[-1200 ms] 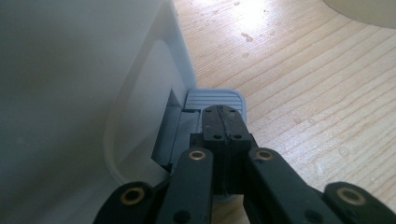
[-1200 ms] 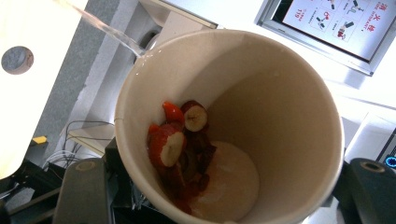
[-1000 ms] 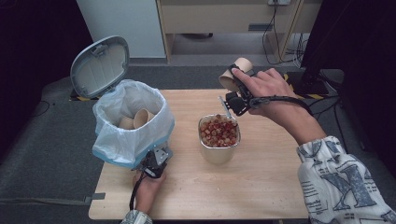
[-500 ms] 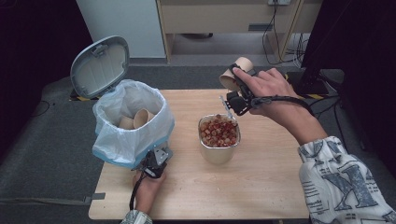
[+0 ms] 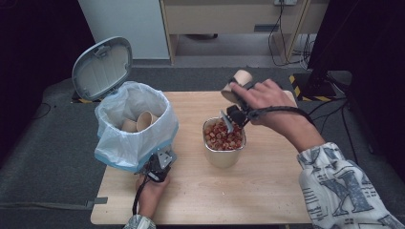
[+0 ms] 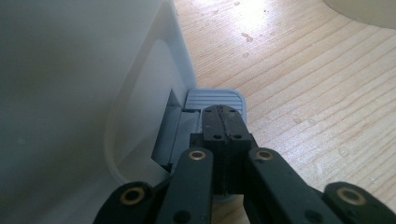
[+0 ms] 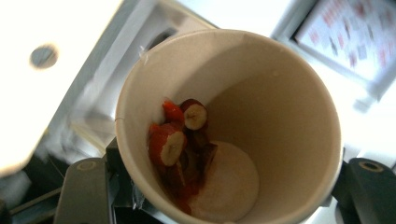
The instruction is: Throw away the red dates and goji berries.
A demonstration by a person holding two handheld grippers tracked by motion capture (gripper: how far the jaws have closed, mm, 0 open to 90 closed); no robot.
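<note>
We hold the right gripper (image 5: 237, 116) above the far rim of the metal container (image 5: 224, 155), with its jaws clamped on a paper cup (image 5: 237, 86). The cup is tilted, base raised away from us and mouth angled down toward the container just below the gripper. In the right gripper view, the cup (image 7: 261, 107) sits between the two black jaws, and sliced red fruit pieces (image 7: 180, 144) cling to its lower inner wall near the base. The container beneath the gripper holds a heap of similar red pieces (image 5: 222, 136).

We keep the left gripper (image 5: 157, 167) low at the near side of the pedal bin (image 5: 111, 157), touching its base. In the left gripper view, the jaws are fully closed against each other, with nothing between them, and their tips rest on the grey foot pedal (image 6: 217, 99) directly ahead. The bin's white wall (image 6: 70, 93) rises immediately to the left of the jaws. The bin lid (image 5: 102, 67) stands open beyond the gripper, and the plastic liner (image 5: 122, 107) holds two more paper cups (image 5: 139, 122). Both assemblies stand on the wooden table (image 5: 267, 195).
</note>
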